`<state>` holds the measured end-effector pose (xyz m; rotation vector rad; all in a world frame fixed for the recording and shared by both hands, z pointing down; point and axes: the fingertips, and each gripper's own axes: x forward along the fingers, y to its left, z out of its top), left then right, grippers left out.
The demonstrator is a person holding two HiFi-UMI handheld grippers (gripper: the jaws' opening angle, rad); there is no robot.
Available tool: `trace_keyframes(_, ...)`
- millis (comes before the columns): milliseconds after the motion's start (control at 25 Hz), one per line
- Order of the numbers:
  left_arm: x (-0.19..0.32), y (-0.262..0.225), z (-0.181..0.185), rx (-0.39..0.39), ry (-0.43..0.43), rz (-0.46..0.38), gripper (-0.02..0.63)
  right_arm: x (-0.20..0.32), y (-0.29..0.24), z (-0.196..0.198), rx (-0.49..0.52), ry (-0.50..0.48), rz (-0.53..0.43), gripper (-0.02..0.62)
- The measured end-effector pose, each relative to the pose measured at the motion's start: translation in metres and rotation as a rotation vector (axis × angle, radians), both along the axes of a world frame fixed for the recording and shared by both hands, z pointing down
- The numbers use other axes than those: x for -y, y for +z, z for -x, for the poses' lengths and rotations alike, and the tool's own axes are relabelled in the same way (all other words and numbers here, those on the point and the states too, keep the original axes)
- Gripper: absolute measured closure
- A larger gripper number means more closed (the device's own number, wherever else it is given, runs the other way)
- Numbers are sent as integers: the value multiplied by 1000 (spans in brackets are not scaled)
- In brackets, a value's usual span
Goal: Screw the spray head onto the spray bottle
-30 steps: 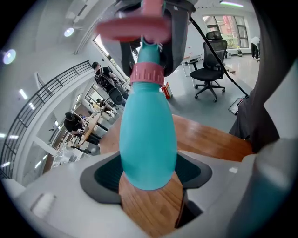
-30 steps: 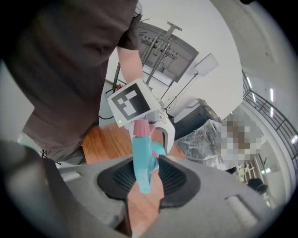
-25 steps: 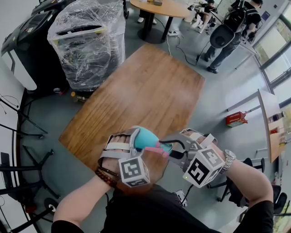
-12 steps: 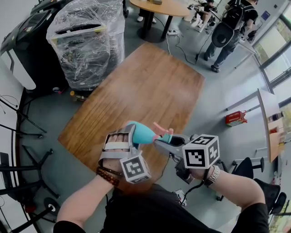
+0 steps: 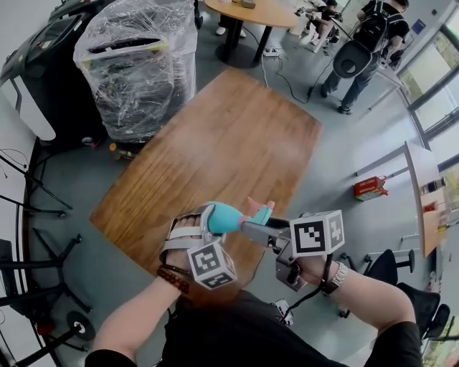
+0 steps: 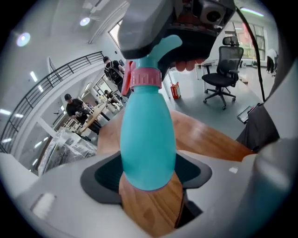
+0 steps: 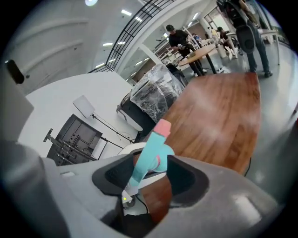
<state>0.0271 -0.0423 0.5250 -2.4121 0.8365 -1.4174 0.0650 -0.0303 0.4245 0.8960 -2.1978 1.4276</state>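
My left gripper [image 5: 214, 216] is shut on a teal spray bottle [image 5: 224, 216] and holds it in the air above the near edge of the wooden table [image 5: 229, 150]. In the left gripper view the bottle [image 6: 148, 139] stands up between the pads, with a pink collar [image 6: 145, 78] at its neck. The teal spray head [image 5: 259, 213] with a pink nozzle [image 7: 161, 128] sits on the neck. My right gripper [image 5: 254, 228] reaches in from the right. Its jaws have just been opening, and the spray head [image 7: 150, 160] stands between them with a gap at the pads.
A plastic-wrapped machine [image 5: 136, 64] stands left of the table. A round table [image 5: 251, 11] and people [image 5: 362, 43] are at the back right. A red box [image 5: 367, 188] lies on the floor to the right, and an office chair [image 6: 222, 76] stands nearby.
The right gripper has rolled, so its marker cube faces up and its jaws now stand wider around the spray head. The nozzle has swung upward. Both hands have sunk a little.
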Motion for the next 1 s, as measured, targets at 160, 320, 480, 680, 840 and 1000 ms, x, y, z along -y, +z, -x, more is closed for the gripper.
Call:
trace_keyframes(160,-6,3,-4,-69,-6,50,236,-3,-7,-5,-48,-64,-56,351)
trace_keyframes(320,-6,6,-6,-128,-10,89,236,-11,-15,-8,-87,-130,-84,345)
trace_keyframes(480,-6,5,-5,-170,-5,114,236,-26,-31,-14,-182,-303,-201,345)
trace_keyframes(680,-8,6,-1,-150,49,131,236,-43,-71,-4,-705,-931,-901,347)
trace_keyframes(840,-14,4,-3,-122,126,160,236,-53,-50,6,-975,-1323,-1297,348)
trace_keyframes(1000,-23,1,-10,-80,212,171,235,-53,-26,6,-1078,-1543,-1430,348)
